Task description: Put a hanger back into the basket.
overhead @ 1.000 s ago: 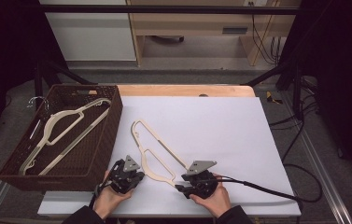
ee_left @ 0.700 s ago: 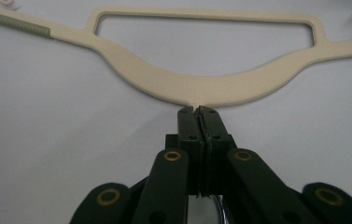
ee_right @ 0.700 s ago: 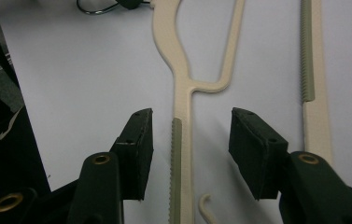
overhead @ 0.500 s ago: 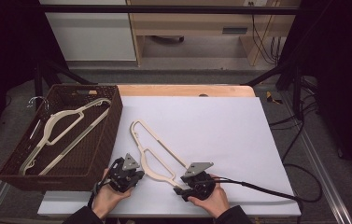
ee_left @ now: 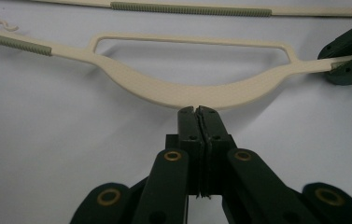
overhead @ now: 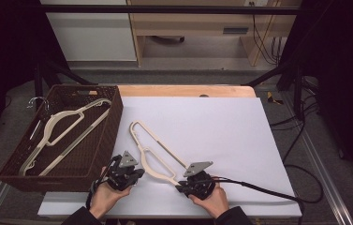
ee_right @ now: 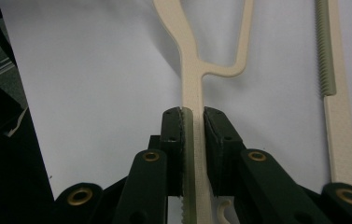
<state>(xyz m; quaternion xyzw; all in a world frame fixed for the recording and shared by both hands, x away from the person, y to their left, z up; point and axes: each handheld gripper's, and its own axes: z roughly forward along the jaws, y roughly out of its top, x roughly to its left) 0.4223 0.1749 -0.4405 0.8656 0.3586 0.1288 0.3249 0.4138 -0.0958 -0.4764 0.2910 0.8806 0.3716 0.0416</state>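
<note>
Right gripper (ee_right: 193, 116): jaws straddling one arm of the cream hanger (ee_right: 188, 60), pads on either side of the ribbed grip strip; the left pad touches it, and a sliver of gap shows at the right pad, so I call it pinching or as good as.

Left gripper (ee_left: 196, 111): jaws pressed flat together, nothing between them, tips just touching or just short of the hanger's (ee_left: 173, 91) curved neck at twelve o'clock of the tips (I cannot tell contact from a hair's gap).

Hanger on the table: seen from above, the hanger (overhead: 153, 152) lies flat on the white table (overhead: 239, 140), running from about eleven o'clock down to five o'clock, its near end inside the right gripper (overhead: 194, 183).

Left gripper from above: the left gripper (overhead: 126, 174) sits at roughly nine o'clock of that near end, just beside the hanger's middle curve.

Basket: the brown wicker basket (overhead: 111, 115) stands at ten o'clock of both hands, touching the table's left edge, with a second cream hanger (overhead: 64, 133) already lying in it.

Done so far, by my reading: one hanger is stowed; the one on the table is gripped at one arm.

Left to do, by my reading: the whole lift and carry over to the basket, since it rests on the table, and the left jaws have no hold yet.
</note>
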